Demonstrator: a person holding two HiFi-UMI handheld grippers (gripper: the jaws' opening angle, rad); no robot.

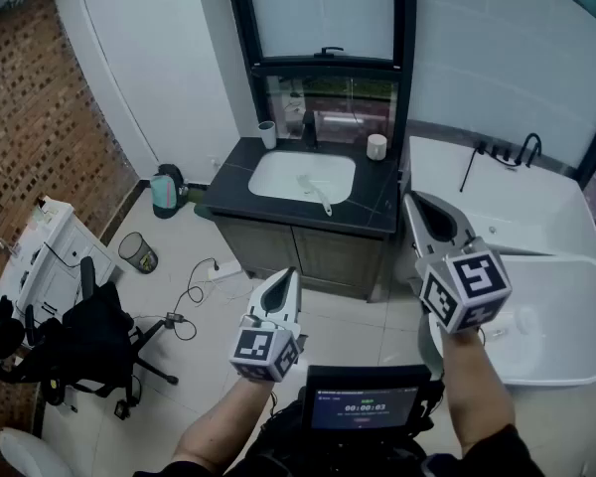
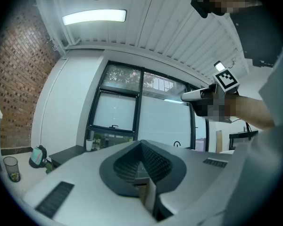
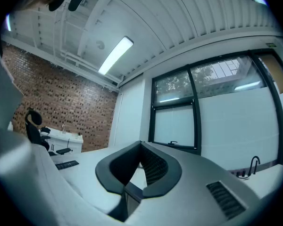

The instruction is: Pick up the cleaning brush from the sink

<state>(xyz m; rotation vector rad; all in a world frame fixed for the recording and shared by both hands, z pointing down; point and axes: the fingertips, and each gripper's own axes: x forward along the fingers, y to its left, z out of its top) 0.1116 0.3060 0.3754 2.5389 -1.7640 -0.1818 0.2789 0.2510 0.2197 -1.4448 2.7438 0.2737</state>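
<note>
The cleaning brush (image 1: 316, 193) is white and lies inside the white sink (image 1: 278, 179), which is set in a black vanity top across the room in the head view. Both grippers are held in the air well short of the vanity, pointing toward it. My left gripper (image 1: 284, 277) is shut with nothing in it, and its jaws meet at the tip (image 2: 141, 143). My right gripper (image 1: 415, 203) is higher and further right, also shut and empty (image 3: 140, 145). The left gripper view shows the right gripper (image 2: 194, 96) off to its right. Neither gripper view shows the brush.
A black faucet (image 1: 309, 127), a white cup (image 1: 267, 133) and a white jar (image 1: 376, 146) stand on the vanity. A bathtub (image 1: 536, 207) lies to the right. On the floor are a teal kettle (image 1: 165, 191), a bin (image 1: 137, 252), a cable (image 1: 194, 291) and an office chair (image 1: 89, 341).
</note>
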